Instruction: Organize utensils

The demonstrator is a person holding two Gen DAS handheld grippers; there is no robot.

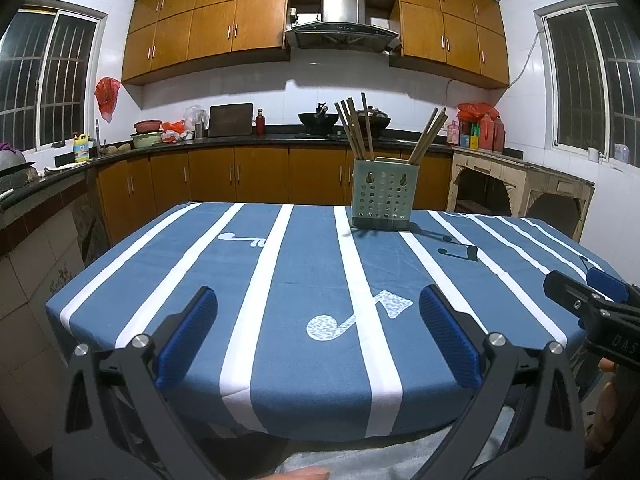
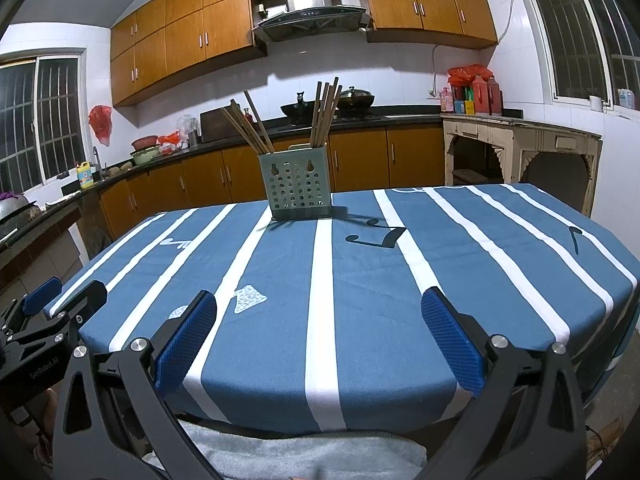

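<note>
Here both tongs, left (image 1: 318, 320) and right (image 2: 319, 316), gape empty; left reads "GenRobot.AI".

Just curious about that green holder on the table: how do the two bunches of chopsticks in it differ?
The left bunch leans left and fans apart; the right bunch stands nearly upright and packed together. The left bunch sits at the left end of the holder, the right bunch at its right end. Both are plain wooden sticks poking well above the rim.
</note>
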